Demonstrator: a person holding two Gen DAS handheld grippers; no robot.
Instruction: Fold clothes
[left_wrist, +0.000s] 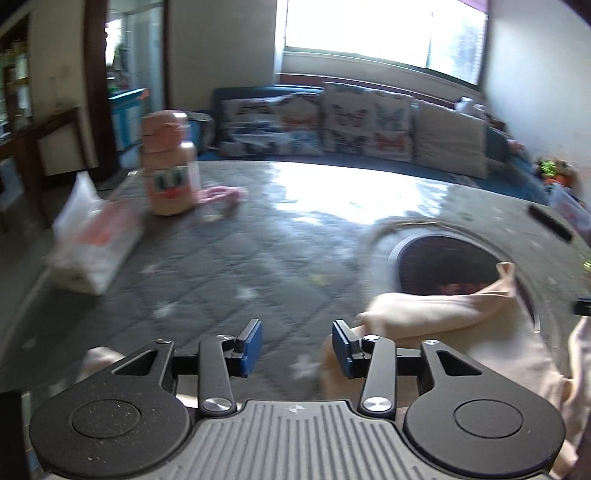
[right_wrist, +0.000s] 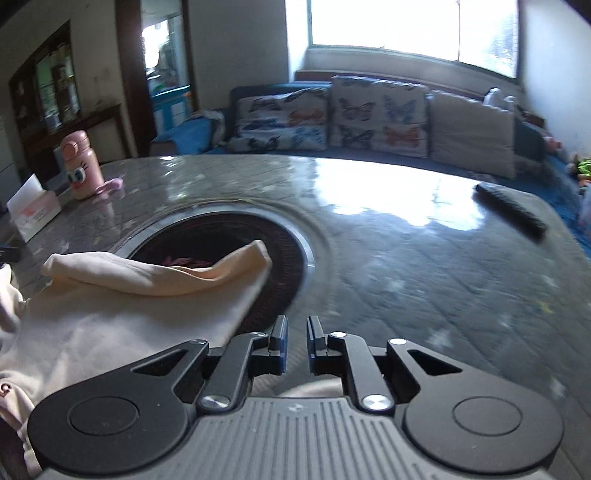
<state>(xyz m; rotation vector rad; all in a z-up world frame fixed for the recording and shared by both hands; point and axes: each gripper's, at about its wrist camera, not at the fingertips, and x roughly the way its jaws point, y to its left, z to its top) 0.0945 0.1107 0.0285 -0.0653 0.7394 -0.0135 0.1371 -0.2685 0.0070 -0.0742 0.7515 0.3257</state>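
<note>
Cream cloth, a soft garment (right_wrist: 122, 314), lay on the near part of the grey quilted desk (right_wrist: 424, 258), with one long strip of it (right_wrist: 166, 271) doubled over the body and its tip reaching across the dark round inset (right_wrist: 236, 236) in the desk top. From where I sat, my left claw (left_wrist: 297, 345) stood wide, with nothing between its blue pads; the garment (left_wrist: 461, 325) lay just to its right and partly under it. My right claw (right_wrist: 296, 343) was narrow, with a slim gap between the pads and no cloth visibly pinched, hovering at the garment's right edge. I judged the fold to be part made, since one piece already lay turned over while the rest sat spread and rumpled toward me; whether that strip was a sleeve I could not tell. A further fold would call for each claw to take an edge low and flat and carry it across evenly, because the loose cloth would sag and bunch. A pink bottle (right_wrist: 81, 166), a tissue pack (right_wrist: 33, 210) and a dark remote (right_wrist: 511, 210) sat well apart from the work.
</note>
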